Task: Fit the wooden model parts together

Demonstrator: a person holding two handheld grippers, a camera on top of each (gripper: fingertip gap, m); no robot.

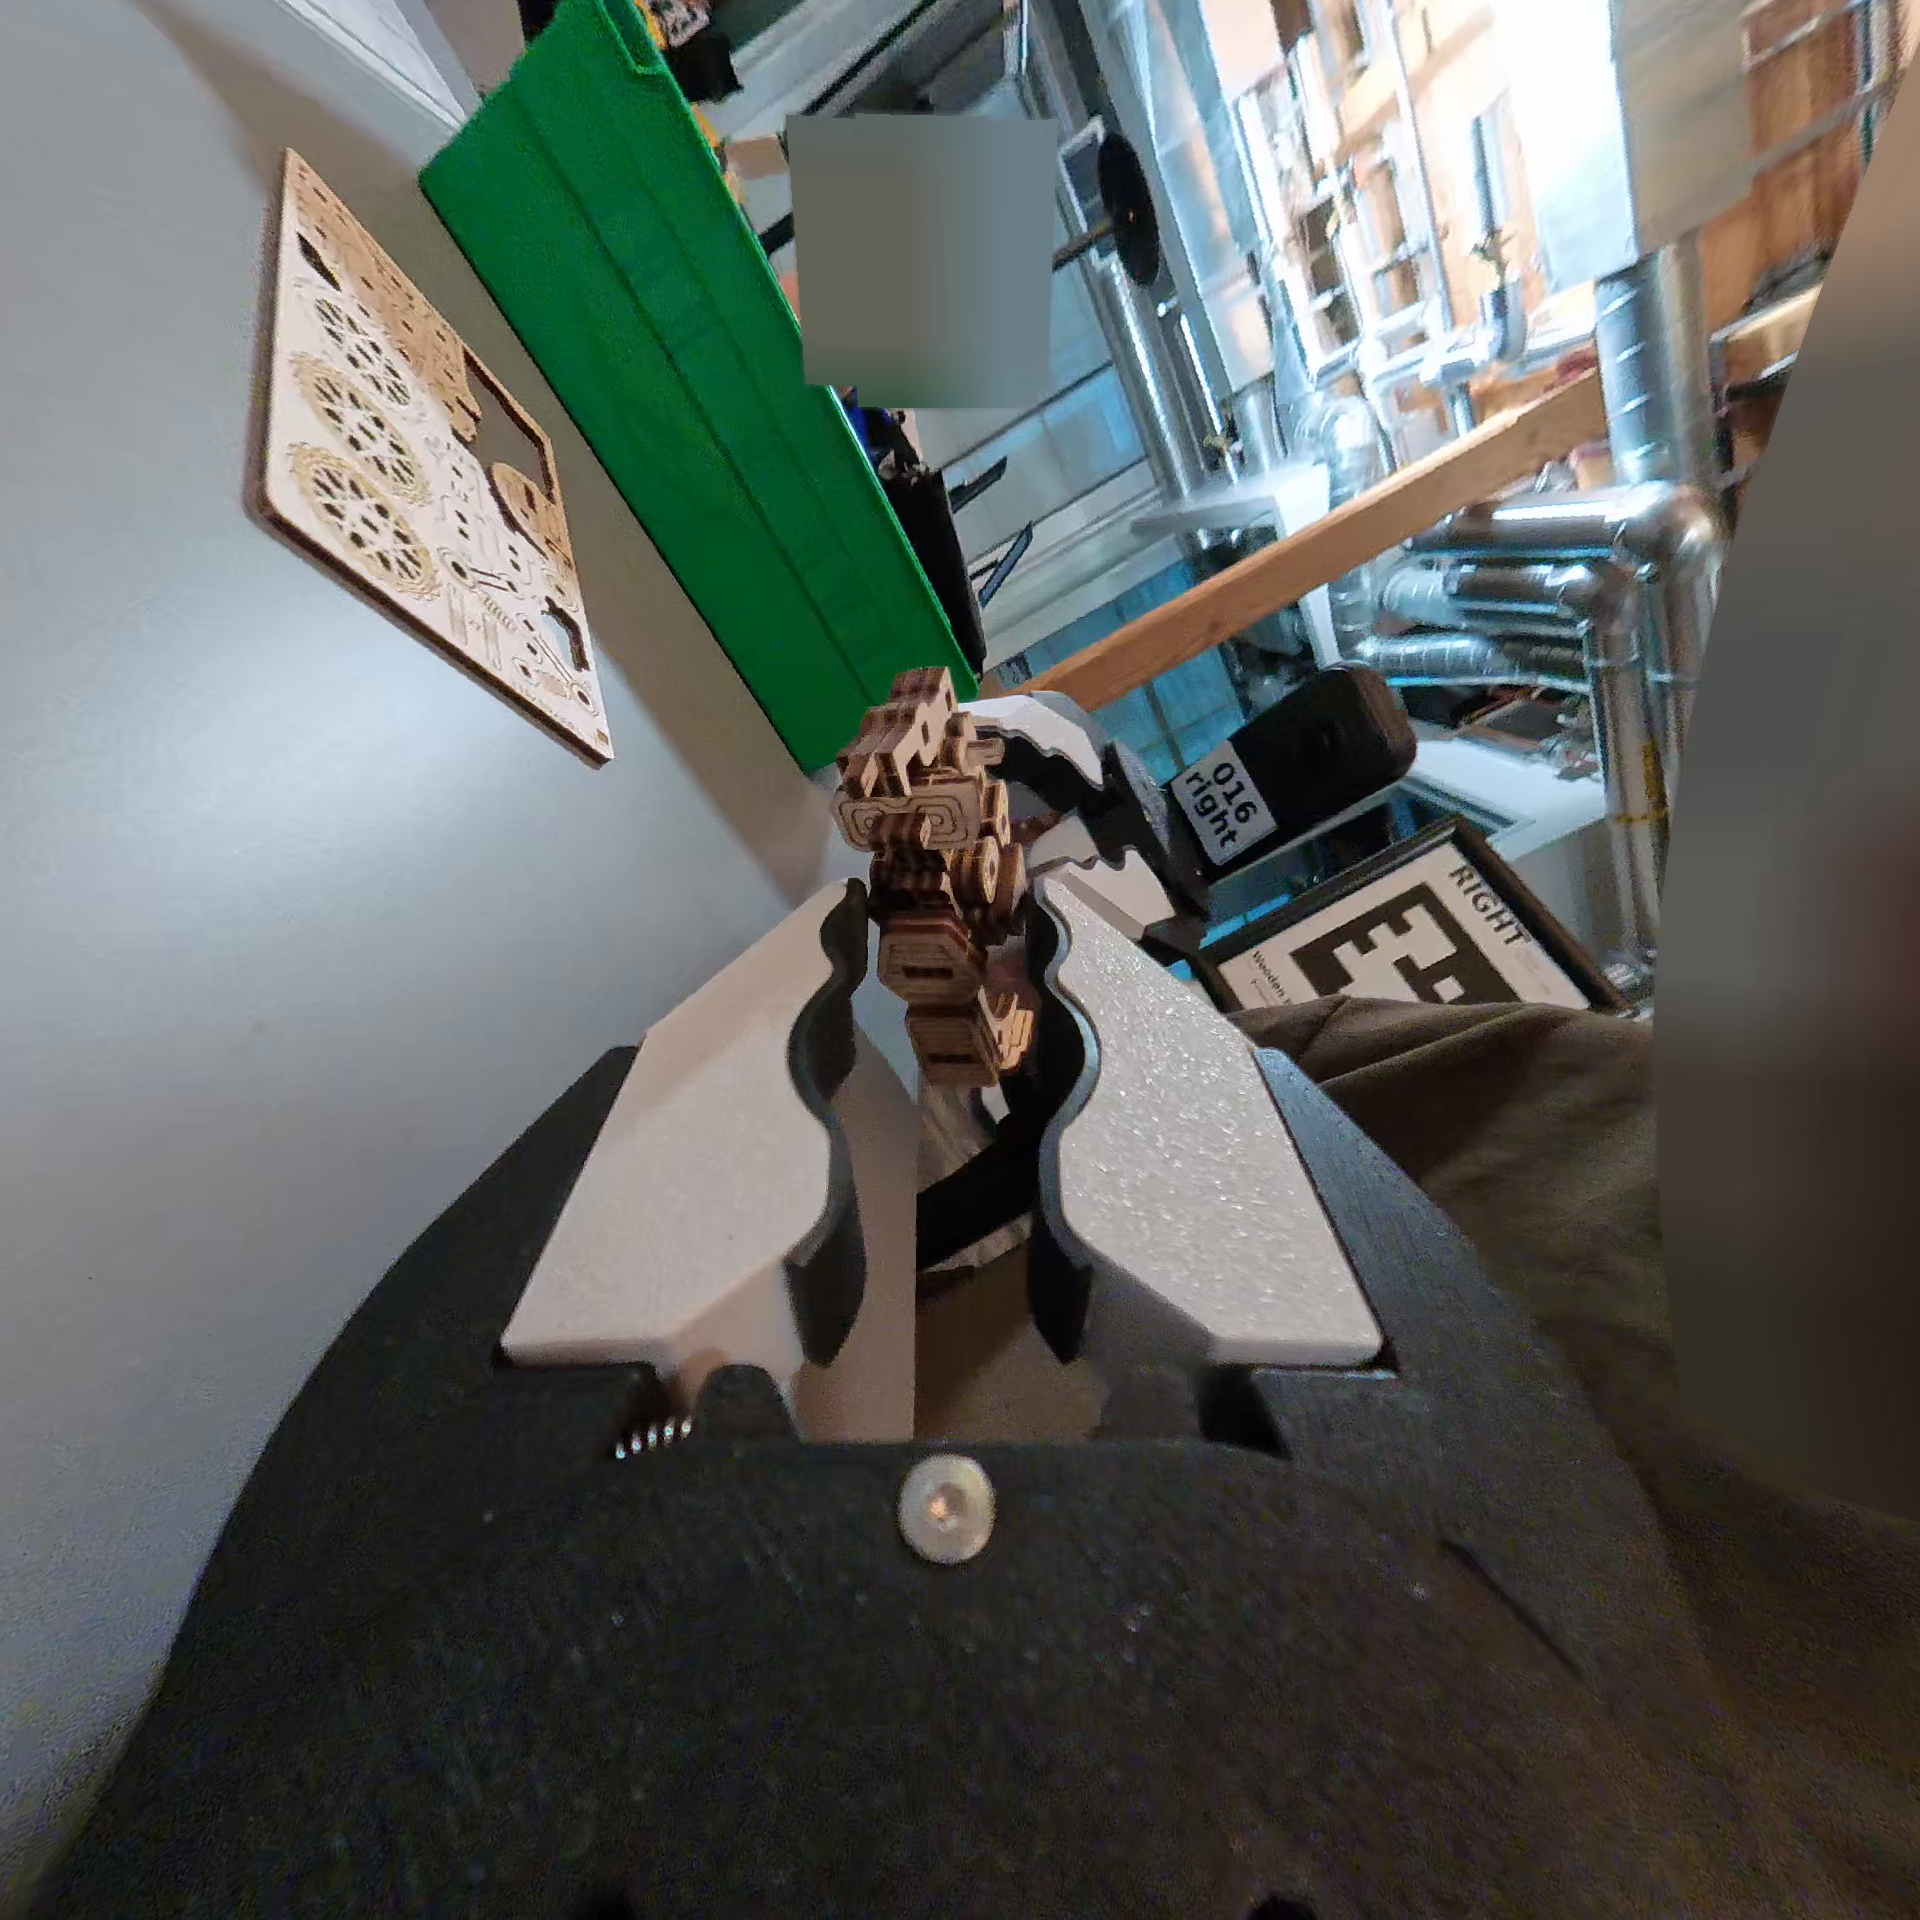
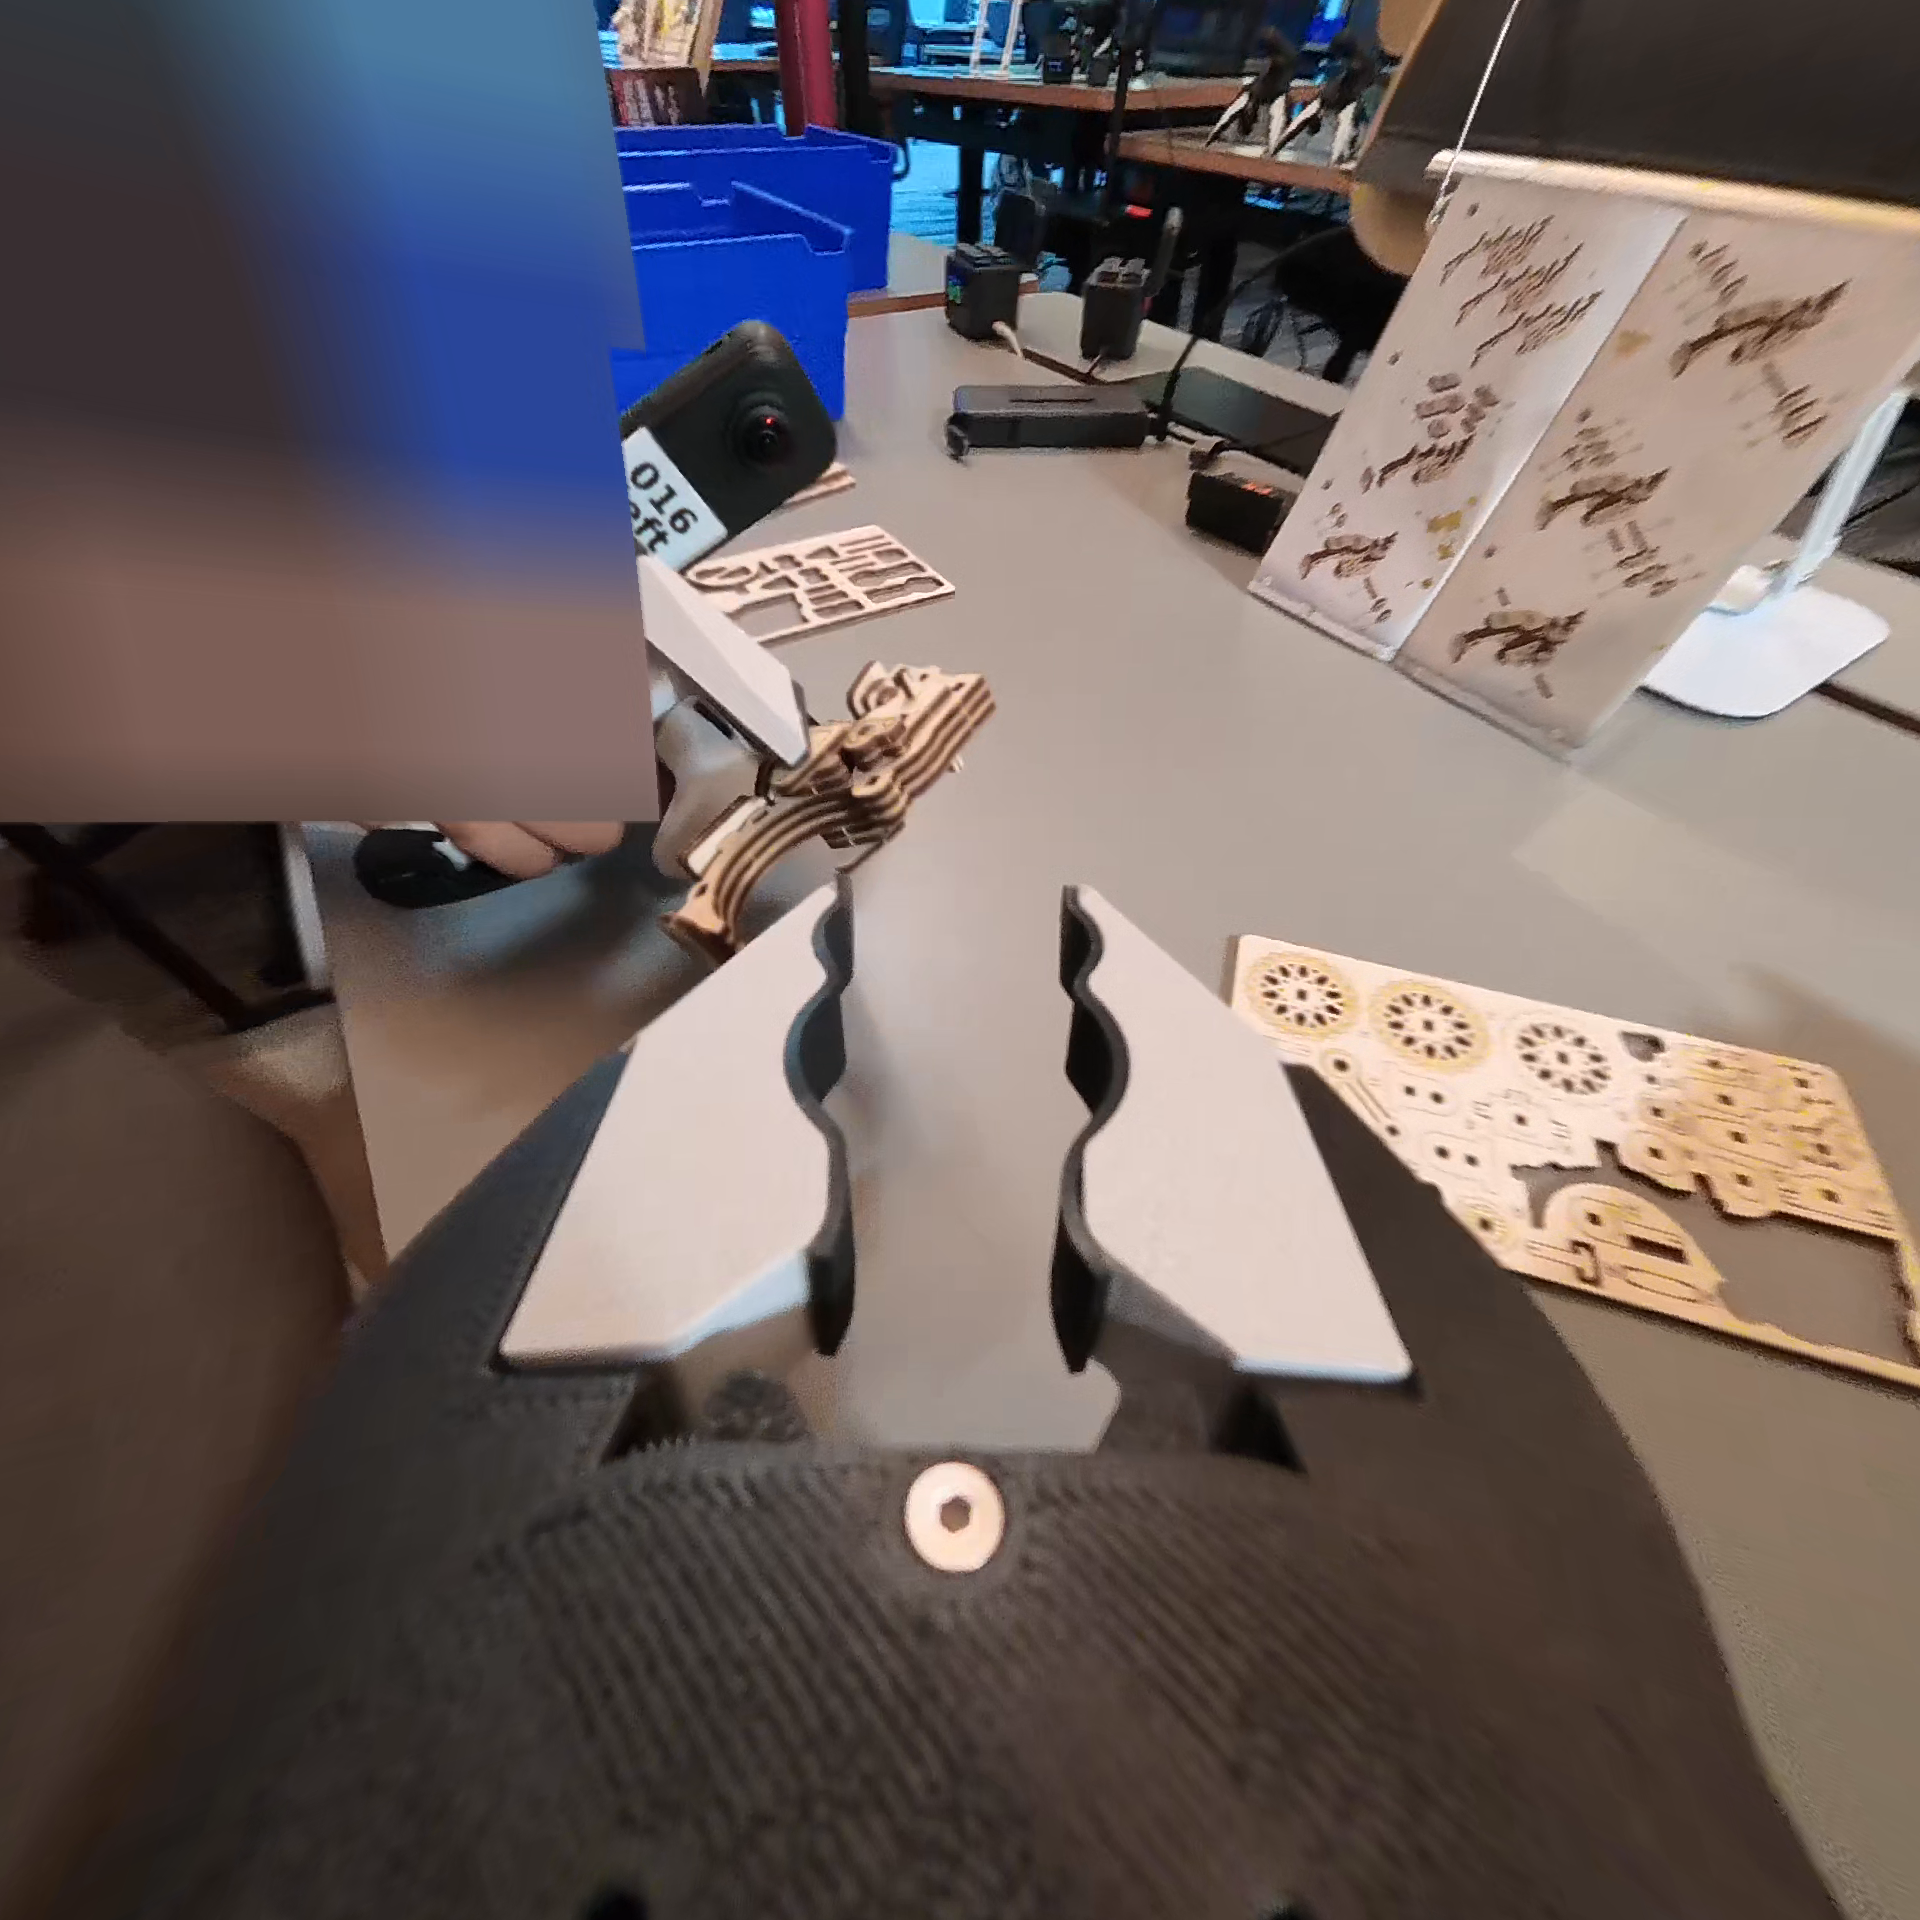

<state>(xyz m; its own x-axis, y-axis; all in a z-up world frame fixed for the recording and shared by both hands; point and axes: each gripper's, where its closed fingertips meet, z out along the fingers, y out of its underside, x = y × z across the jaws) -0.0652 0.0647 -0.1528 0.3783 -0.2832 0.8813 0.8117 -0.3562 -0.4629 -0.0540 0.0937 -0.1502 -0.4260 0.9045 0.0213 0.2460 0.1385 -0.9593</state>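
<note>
Gripping the layered wooden model assembly by its lower end, the left gripper holds it above the grey table, just ahead-left of the right gripper (fingers parted, empty), long axis slanting toward it.
</note>
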